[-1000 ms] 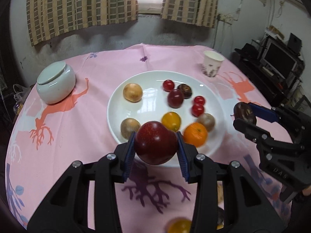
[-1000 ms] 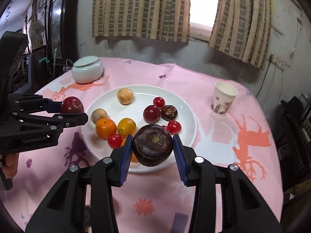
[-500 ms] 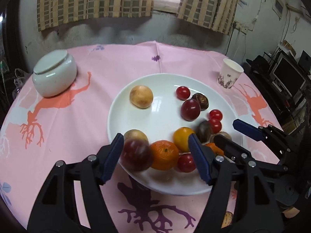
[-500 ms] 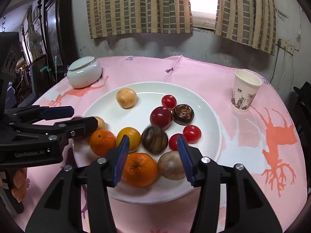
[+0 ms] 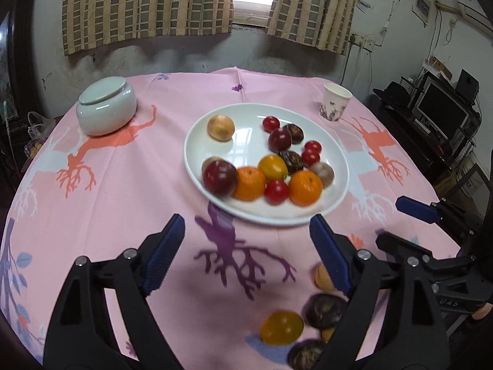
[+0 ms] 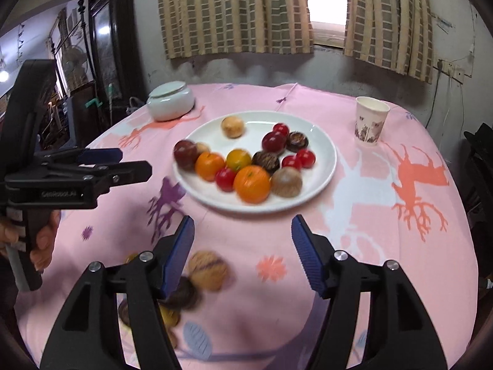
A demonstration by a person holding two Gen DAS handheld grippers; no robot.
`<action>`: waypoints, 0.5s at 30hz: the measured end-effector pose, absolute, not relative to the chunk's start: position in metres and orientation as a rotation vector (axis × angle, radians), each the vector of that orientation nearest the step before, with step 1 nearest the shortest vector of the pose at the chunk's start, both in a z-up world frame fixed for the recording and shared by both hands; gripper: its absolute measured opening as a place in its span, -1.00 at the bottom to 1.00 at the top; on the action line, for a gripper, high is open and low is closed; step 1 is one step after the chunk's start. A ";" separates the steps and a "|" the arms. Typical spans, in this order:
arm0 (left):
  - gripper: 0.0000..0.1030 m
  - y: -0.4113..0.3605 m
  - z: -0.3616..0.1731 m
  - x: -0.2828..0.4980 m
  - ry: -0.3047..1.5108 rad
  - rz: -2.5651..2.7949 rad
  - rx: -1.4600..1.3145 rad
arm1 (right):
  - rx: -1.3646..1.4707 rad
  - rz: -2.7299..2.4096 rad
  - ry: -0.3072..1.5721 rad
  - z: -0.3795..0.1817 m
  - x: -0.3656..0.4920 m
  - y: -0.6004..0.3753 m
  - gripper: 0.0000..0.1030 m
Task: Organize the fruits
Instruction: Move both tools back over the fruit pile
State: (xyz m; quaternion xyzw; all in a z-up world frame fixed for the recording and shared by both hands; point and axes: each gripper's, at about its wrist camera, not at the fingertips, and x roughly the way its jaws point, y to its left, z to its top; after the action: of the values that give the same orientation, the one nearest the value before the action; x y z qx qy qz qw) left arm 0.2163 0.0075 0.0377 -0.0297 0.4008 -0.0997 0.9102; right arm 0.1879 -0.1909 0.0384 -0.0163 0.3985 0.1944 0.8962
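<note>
A white plate (image 5: 192,141) (image 6: 326,166) holds several fruits. Among them are a dark red fruit (image 5: 219,176) (image 6: 185,154) at its near left edge, two oranges, small red tomatoes and a dark brown fruit (image 5: 291,161) (image 6: 265,161). My left gripper (image 5: 246,231) (image 6: 129,162) hangs short of the plate over the cloth, its jaws opening with nothing between them. My right gripper (image 6: 242,231) (image 5: 397,225) is also back from the plate, its jaws opening and empty. Loose fruits lie near the front edge: a yellow one (image 5: 281,326), a dark one (image 5: 326,310) and a tan one (image 6: 208,269).
A white lidded jar (image 5: 106,104) (image 6: 171,100) stands at the back left on the pink tablecloth, and a paper cup (image 5: 336,101) (image 6: 371,120) at the back right. A hand (image 6: 43,240) holds the left gripper's handle. A shelf with a monitor (image 5: 440,111) stands right of the table.
Both grippers let go of their fruits, which now lie on the plate: the dark red one at its left edge, the dark brown one in the middle. Both jaws opened and drew back.
</note>
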 end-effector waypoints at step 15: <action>0.76 0.006 0.015 0.161 0.865 -0.240 -0.068 | -0.064 0.493 0.884 0.020 0.131 -0.168 0.28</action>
State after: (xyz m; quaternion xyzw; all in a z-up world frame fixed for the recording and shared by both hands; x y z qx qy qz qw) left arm 0.1610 0.0057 0.0153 -0.0328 0.4181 -0.1158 0.9004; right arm 0.1305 -0.1679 0.0203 -0.0308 0.4233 0.2358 0.8742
